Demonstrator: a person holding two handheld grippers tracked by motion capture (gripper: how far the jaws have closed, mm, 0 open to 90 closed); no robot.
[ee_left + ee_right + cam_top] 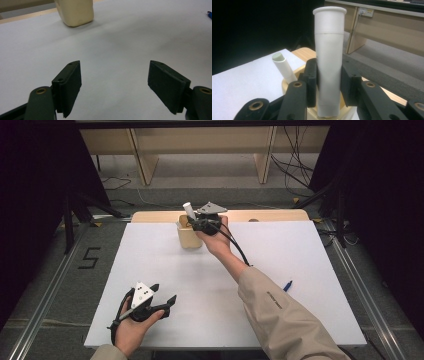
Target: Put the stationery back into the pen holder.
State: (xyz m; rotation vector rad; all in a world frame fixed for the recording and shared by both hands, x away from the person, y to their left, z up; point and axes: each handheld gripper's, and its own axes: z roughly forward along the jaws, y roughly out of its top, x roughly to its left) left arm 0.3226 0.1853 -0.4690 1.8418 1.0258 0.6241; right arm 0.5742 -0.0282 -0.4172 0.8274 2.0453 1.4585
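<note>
At the top centre of the frame, the right gripper (329,86) clamps a white tube (329,62) over the beige holder (189,237) (left gripper (113,85) released, idle), and a crooked descent could tip the holder.

Your right gripper (200,222) is at the cream-coloured holder (188,238) near the table's (165,285) far edge, where a white tube (188,210) stands tilted out of the holder's top, just beside the gripper. Your left gripper (162,301) rests low over the near left corner, jaws spread with nothing between them. A blue pen (287,285) lies beside your right sleeve (280,320).
</note>
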